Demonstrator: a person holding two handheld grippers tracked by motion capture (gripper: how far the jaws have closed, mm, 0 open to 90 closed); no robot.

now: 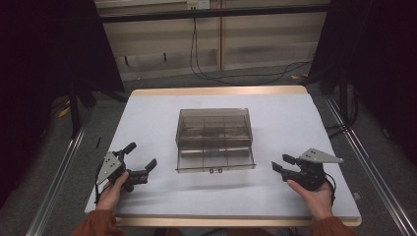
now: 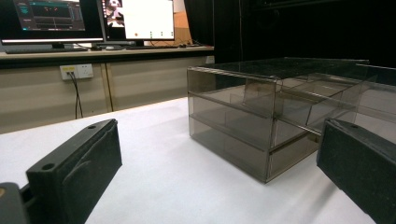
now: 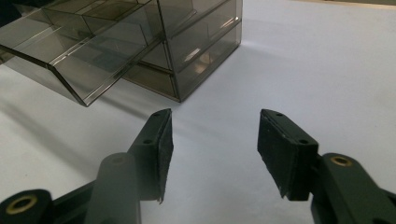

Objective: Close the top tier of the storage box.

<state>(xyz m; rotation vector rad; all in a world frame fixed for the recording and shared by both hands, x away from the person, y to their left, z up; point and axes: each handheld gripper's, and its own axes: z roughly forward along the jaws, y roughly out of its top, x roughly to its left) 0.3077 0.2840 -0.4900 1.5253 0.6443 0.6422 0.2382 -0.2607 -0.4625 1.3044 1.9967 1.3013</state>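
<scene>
A smoky transparent drawer box (image 1: 215, 132) stands in the middle of the white table (image 1: 295, 118). Its upper drawer (image 1: 215, 160) is pulled out toward me and shows dividers inside. My left gripper (image 1: 143, 155) rests on the table left of the box, held by a hand, jaws wide apart with nothing between them. My right gripper (image 1: 283, 163) sits right of the box, also open and empty, pointing left at the drawer. In the left gripper view the box (image 2: 261, 121) stands ahead between the jaws. In the right gripper view the box (image 3: 154, 46) and its pulled-out drawer (image 3: 70, 56) lie ahead to the left.
The table has a wooden rim (image 1: 216, 91). Black cables (image 1: 236, 73) run across the floor behind it. Dark curtains hang at both sides. In the left gripper view, monitors (image 2: 93, 18) stand on a desk beyond the table.
</scene>
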